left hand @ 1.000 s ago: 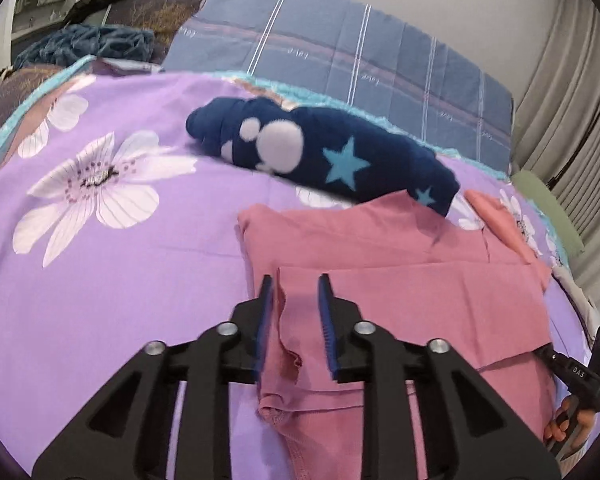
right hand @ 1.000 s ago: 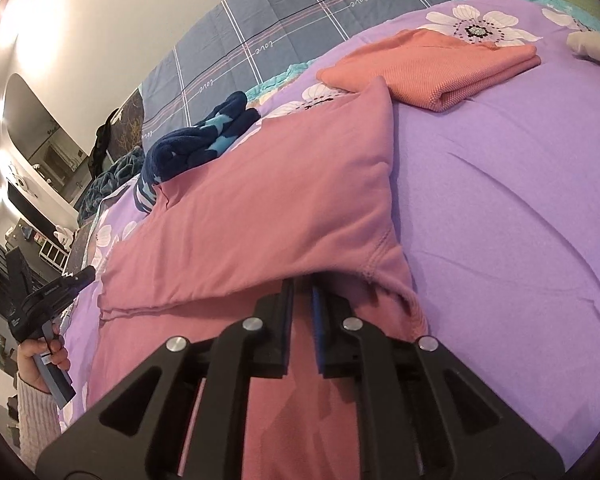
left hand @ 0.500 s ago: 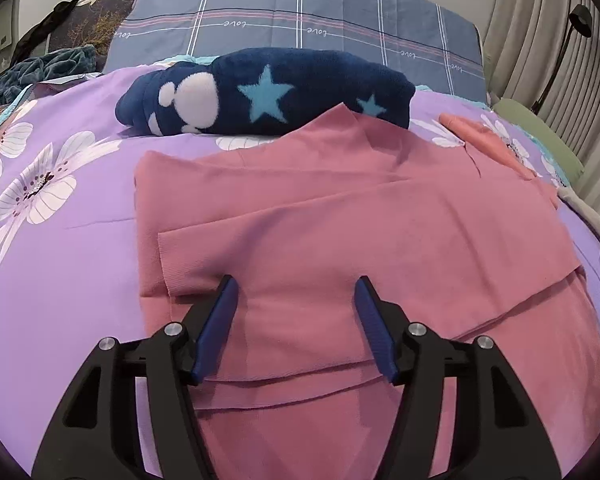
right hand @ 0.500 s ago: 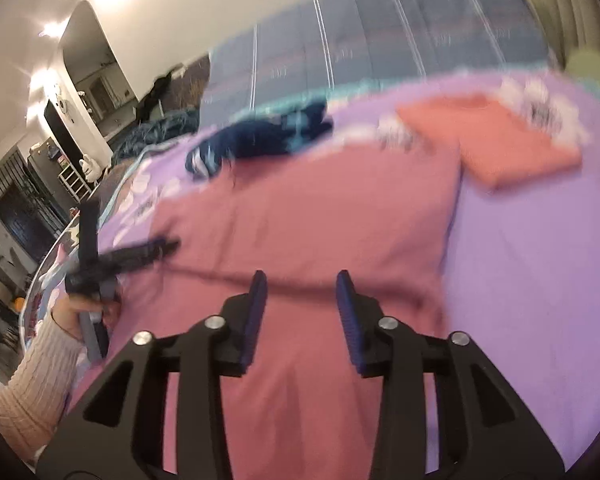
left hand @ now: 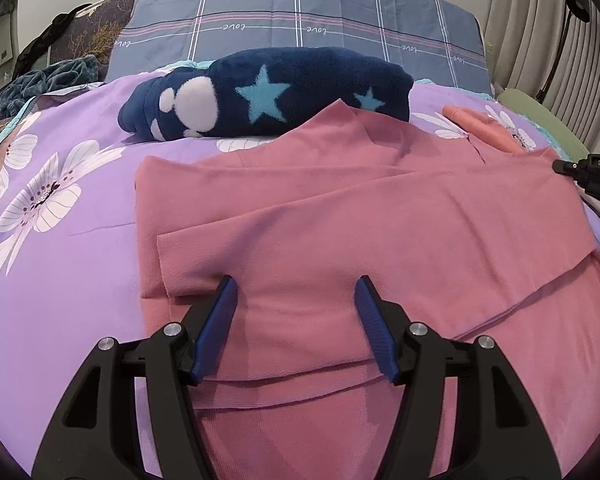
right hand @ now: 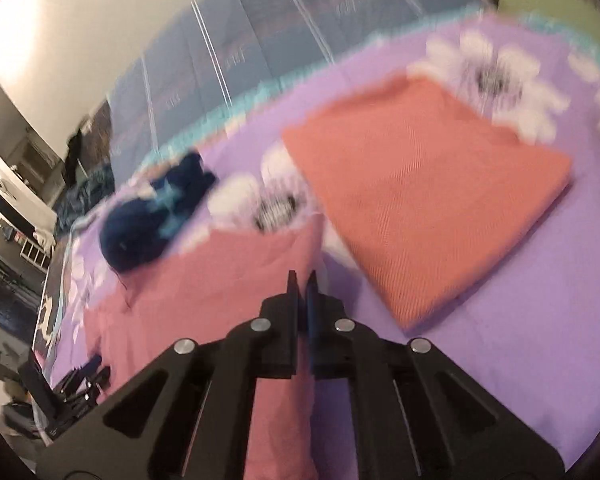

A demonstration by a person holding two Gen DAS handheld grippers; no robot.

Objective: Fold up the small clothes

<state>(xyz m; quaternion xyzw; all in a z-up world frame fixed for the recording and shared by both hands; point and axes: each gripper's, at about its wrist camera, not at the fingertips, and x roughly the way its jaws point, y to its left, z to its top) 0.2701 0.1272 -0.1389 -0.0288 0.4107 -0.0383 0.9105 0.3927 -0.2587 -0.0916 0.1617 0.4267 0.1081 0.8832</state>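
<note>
A pink garment (left hand: 360,232) lies partly folded on the purple flowered bedspread (left hand: 60,280). My left gripper (left hand: 294,294) is open and empty just above its near part, fingers spread wide. The right wrist view is blurred: my right gripper (right hand: 302,280) has its jaws together over the pink garment's (right hand: 204,280) right edge, and it is unclear whether cloth is pinched. The right gripper's tip (left hand: 580,170) shows at the left wrist view's right edge.
A rolled navy fleece with stars (left hand: 268,96) lies behind the pink garment. A folded orange garment (right hand: 432,192) lies to the right. A blue plaid pillow (left hand: 300,20) stands at the bed's head. A green cushion (left hand: 548,124) sits far right.
My left gripper let go of the pink cloth and opened wide. My right gripper opened, moved to the garment's far right edge, and closed again.
</note>
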